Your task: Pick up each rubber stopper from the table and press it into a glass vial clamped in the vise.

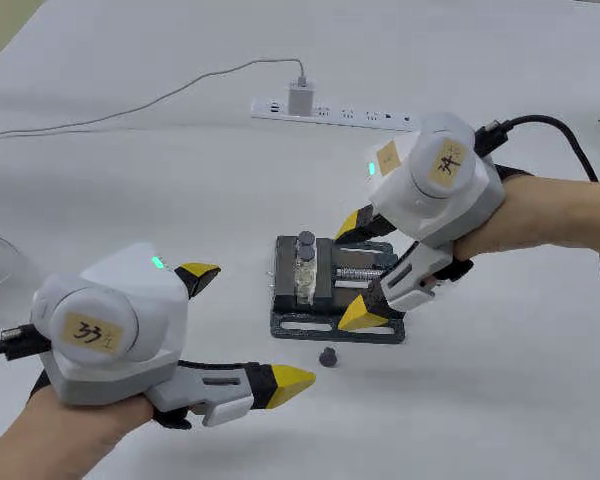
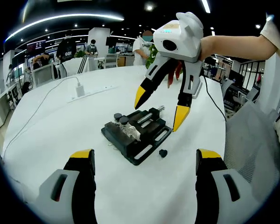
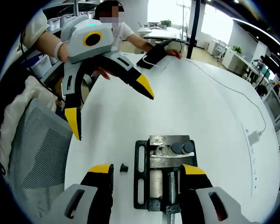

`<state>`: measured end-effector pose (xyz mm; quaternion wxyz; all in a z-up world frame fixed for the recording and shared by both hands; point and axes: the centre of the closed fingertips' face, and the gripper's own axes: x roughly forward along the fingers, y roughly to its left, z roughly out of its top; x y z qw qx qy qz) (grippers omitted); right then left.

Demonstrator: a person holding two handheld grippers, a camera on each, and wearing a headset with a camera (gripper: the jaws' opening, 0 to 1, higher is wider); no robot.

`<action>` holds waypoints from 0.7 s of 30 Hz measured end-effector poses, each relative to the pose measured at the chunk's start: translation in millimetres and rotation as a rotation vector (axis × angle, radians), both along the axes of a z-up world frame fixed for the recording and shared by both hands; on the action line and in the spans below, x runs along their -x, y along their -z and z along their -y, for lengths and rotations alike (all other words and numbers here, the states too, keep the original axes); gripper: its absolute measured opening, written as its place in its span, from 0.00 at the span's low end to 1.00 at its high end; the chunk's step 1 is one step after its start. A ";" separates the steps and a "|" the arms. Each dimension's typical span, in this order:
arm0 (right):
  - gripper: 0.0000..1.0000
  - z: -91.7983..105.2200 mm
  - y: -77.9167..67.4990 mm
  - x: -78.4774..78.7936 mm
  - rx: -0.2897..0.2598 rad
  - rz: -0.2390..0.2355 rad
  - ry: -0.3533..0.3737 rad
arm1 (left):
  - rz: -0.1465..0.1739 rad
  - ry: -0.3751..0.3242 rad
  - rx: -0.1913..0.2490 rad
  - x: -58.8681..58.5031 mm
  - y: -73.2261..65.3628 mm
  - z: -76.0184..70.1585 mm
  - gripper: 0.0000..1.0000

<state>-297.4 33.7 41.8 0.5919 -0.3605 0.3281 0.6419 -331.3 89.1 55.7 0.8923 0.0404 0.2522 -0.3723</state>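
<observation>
The left gripper [image 1: 245, 325] sits low in the left hand [image 1: 65, 435], jaws spread wide, pointing right. The right gripper [image 1: 353, 272] tilts down from a bare forearm [image 1: 550, 215], jaws equally wide apart.

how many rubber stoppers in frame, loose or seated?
3. One loose stopper on the table, just in front of the vise. One seated stopper and a second seated stopper side by side on vials clamped in it. None looks hidden.

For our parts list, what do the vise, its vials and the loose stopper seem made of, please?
The vise looks like metal: dark matte body, bare shiny screw. The vials are clear, probably glass. The loose stopper is dark, matte, probably rubber.
</observation>
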 end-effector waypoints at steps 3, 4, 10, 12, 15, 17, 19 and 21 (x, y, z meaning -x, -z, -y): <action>0.54 1.0 1.8 8.3 -0.011 -0.008 0.014 | 0.001 0.004 -0.006 2.7 -0.1 -1.9 0.88; 0.53 1.2 2.4 10.8 -0.013 -0.009 0.015 | 0.001 0.006 -0.008 3.3 0.0 -2.5 0.88; 0.48 1.6 10.6 30.5 -0.025 -0.059 0.068 | 0.003 0.008 -0.017 8.5 0.2 -6.6 0.88; 0.45 2.1 15.0 34.4 -0.027 -0.046 0.063 | 0.005 0.006 -0.017 10.1 -0.6 -7.4 0.88; 0.33 6.2 23.3 41.7 -0.004 -0.096 0.129 | 0.005 0.001 -0.014 12.5 0.1 -7.7 0.88; 0.29 7.2 28.1 43.2 -0.007 -0.081 0.130 | 0.002 0.002 -0.013 14.6 1.5 -7.1 0.88; 0.22 8.9 32.7 43.3 0.001 -0.076 0.156 | 0.002 0.002 -0.012 16.3 2.1 -6.5 0.88; 0.19 7.4 37.0 44.1 -0.013 -0.064 0.187 | 0.000 0.001 -0.008 17.5 3.1 -6.0 0.87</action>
